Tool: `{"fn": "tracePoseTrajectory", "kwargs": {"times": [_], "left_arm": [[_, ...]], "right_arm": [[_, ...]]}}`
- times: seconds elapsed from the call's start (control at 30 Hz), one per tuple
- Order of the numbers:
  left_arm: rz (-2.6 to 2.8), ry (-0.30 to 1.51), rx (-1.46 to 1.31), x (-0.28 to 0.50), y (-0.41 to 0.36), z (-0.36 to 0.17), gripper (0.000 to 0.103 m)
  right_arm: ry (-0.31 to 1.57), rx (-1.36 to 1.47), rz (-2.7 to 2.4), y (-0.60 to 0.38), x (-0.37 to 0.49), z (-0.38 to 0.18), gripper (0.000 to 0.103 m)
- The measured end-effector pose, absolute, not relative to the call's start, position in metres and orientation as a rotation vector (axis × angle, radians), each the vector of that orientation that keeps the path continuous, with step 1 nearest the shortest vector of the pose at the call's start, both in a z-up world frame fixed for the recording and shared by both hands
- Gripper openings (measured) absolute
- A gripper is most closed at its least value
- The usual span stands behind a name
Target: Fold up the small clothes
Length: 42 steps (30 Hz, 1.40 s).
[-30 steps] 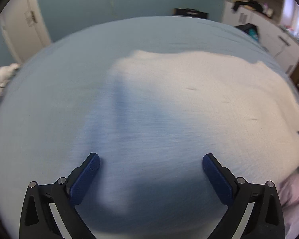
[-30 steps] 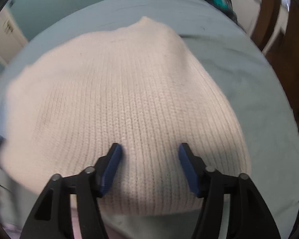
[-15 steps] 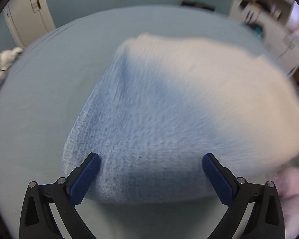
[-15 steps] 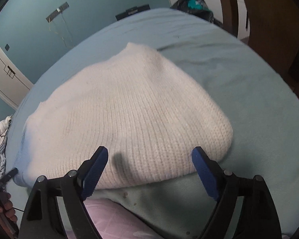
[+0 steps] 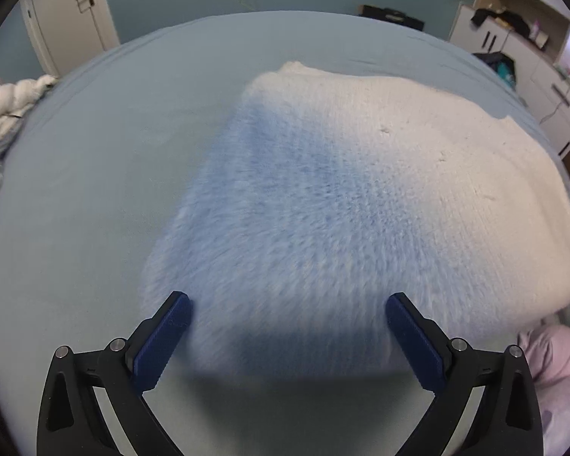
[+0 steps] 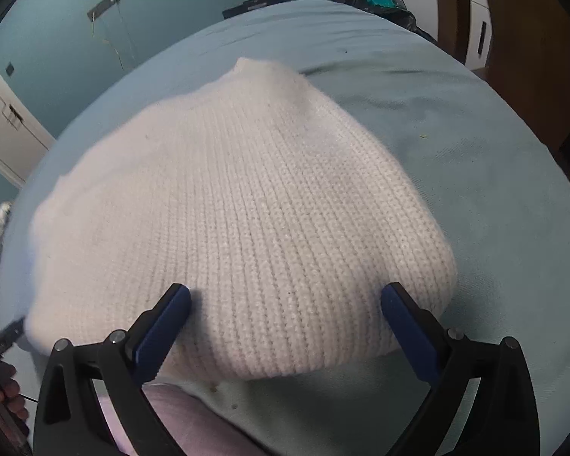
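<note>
Lying folded on the pale blue bed (image 5: 95,190): cream knit sweater (image 6: 247,209). Left tongs (image 5: 287,338) and right tongs (image 6: 285,326) both spread wide, gripping nothing, poised over its near edge.

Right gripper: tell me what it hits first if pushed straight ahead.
Probably the white knit sweater: the right gripper is open, its near folded edge lying between the fingers. How high the gripper sits above the bed is unclear.

The left gripper (image 5: 288,326) has black angular arms with triangular cut-outs, silver screws at the joints and ribbed dark-blue pads (image 5: 163,338). The right gripper (image 6: 285,323) looks alike. Left of it, bare fingers (image 6: 7,391) grip a black handle.
</note>
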<state>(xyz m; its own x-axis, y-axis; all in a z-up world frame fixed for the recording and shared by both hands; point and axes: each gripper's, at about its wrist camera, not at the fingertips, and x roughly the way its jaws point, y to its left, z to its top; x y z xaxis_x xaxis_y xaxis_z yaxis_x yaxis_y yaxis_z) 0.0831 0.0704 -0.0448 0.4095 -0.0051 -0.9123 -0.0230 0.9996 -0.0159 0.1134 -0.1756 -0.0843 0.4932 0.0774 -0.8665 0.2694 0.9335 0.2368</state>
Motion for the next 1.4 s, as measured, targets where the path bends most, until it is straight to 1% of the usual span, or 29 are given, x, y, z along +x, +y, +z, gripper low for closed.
{"fn": "tracePoseTrajectory", "kwargs": {"times": [0.07, 0.17, 0.3, 0.37, 0.4, 0.43, 0.5, 0.57, 0.7, 0.77, 0.8, 0.83, 0.9, 0.93, 1.07, 1.2, 1.4], "left_arm": [[0.043, 1.159, -0.020, 0.075, 0.074, -0.032, 0.103], [0.049, 1.156, -0.024, 0.053, 0.081, -0.019, 0.103], [0.090, 1.224, -0.079, 0.038, 0.095, -0.032, 0.103], [0.095, 1.259, -0.134, 0.036, 0.103, -0.044, 0.103], [0.100, 1.281, -0.157, 0.038, 0.105, -0.052, 0.103], [0.106, 1.309, -0.172, 0.040, 0.107, -0.059, 0.103], [0.099, 1.365, -0.209, 0.043, 0.109, -0.072, 0.103], [0.061, 1.363, -0.248, 0.046, 0.108, -0.074, 0.103], [0.033, 1.316, -0.284, 0.052, 0.106, -0.066, 0.103], [0.037, 1.300, -0.300, 0.057, 0.106, -0.063, 0.103], [0.047, 1.296, -0.298, 0.062, 0.106, -0.063, 0.103], [0.053, 1.296, -0.294, 0.066, 0.105, -0.063, 0.103], [0.049, 1.306, -0.292, 0.070, 0.100, -0.066, 0.103], [0.042, 1.312, -0.298, 0.074, 0.097, -0.068, 0.103], [0.000, 1.330, -0.348, 0.090, 0.089, -0.077, 0.103], [-0.063, 1.370, -0.551, 0.109, 0.097, -0.090, 0.103], [-0.038, 1.402, -0.771, 0.130, 0.118, -0.115, 0.103]], "right_arm": [[1.018, 0.434, -0.120, -0.185, 0.100, -0.072, 0.099], [1.032, 0.575, -0.122, -0.203, 0.086, -0.070, 0.099], [1.054, 0.828, -0.109, -0.229, 0.064, -0.090, 0.098], [1.070, 0.921, -0.085, -0.239, 0.061, -0.104, 0.091], [1.079, 0.959, -0.061, -0.240, 0.061, -0.110, 0.083], [1.094, 0.988, -0.039, -0.242, 0.065, -0.117, 0.078], [1.125, 1.050, 0.010, -0.242, 0.072, -0.131, 0.076], [1.139, 1.101, 0.062, -0.242, 0.085, -0.144, 0.076], [1.064, 1.167, 0.076, -0.248, 0.098, -0.149, 0.075], [1.062, 1.129, 0.058, -0.247, 0.103, -0.151, 0.064], [1.059, 1.099, 0.048, -0.245, 0.100, -0.148, 0.050], [1.049, 1.082, 0.047, -0.242, 0.099, -0.148, 0.043], [1.003, 1.075, 0.043, -0.242, 0.089, -0.141, 0.035], [0.990, 1.071, 0.041, -0.241, 0.085, -0.139, 0.033], [0.949, 0.962, 0.009, -0.235, 0.086, -0.132, 0.030], [0.947, 0.930, -0.003, -0.240, 0.091, -0.137, 0.030], [0.952, 0.896, -0.015, -0.240, 0.099, -0.138, 0.030]]}}
